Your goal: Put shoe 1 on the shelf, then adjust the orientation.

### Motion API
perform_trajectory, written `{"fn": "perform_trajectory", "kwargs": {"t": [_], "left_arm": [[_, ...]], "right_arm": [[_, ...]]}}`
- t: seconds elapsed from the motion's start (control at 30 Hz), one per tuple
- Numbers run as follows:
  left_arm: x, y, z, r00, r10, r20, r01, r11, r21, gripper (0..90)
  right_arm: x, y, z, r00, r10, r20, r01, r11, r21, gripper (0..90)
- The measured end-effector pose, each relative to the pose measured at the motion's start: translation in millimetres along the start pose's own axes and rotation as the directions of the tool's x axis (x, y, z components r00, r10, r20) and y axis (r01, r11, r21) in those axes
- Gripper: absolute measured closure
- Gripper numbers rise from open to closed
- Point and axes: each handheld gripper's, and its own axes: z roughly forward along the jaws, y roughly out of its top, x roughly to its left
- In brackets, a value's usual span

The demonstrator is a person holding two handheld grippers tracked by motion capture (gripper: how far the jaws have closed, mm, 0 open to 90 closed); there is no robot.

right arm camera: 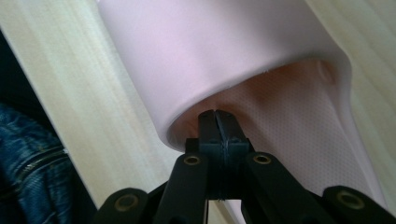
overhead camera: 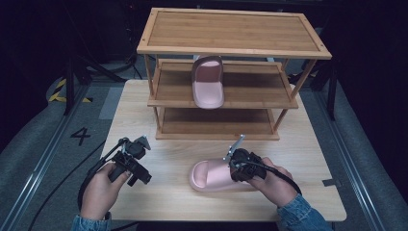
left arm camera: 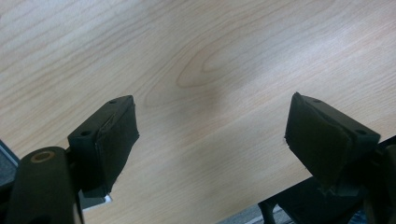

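The wooden surface (overhead camera: 144, 113) carries a three-tier bamboo shoe rack (overhead camera: 231, 36) along its far edge. One pink slide sandal (overhead camera: 208, 83) already sits on the rack's middle shelf (overhead camera: 250, 91), toe toward the back. Its mate, the second pink slide sandal (overhead camera: 208, 175), lies on the surface near the front edge, right of centre, toe toward the left edge.

The right tongs (right arm camera: 218, 122) have their jaws pressed together, tips poked in under the sandal's strap at its opening; nothing shows between the pads, so this looks like a hook under the band rather than a pinch. The left tongs (left arm camera: 212, 140) hover with jaws wide apart above bare wood near the front left corner, holding nothing.

To do this lift well, I would push the closed tips a little deeper under the strap before raising, so the soft band does not slip off. Lift slowly, keep the sole level, and clear the rack's front rail before setting the sandal just beside its partner. The free tongs could steady the heel if it swings.
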Motion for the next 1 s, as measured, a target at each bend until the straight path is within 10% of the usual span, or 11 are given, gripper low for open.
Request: {"fn": "perform_trajectory", "kwargs": {"t": [0.47, 0.67, 1.0], "left_arm": [[-8.0, 18.1, -0.1, 0.9986, 0.053, -0.002, -0.053, 0.9986, 0.010, 17.5], [-8.4, 20.1, 1.9, 0.9983, 0.059, 0.001, -0.059, 0.9981, 0.015, 17.7], [-7.8, 17.2, 2.6, 0.9988, 0.049, -0.003, -0.049, 0.9985, 0.024, 17.6]], "right_arm": [[15.5, -9.4, -11.8, 0.9994, -0.010, 0.035, 0.011, 1.000, -0.027, 73.3], [19.4, -12.7, -19.1, 0.9993, -0.032, -0.017, 0.031, 0.999, -0.029, 61.8], [29.2, 3.1, 0.5, 0.9962, -0.087, -0.004, 0.087, 0.996, 0.006, 55.9]]}}
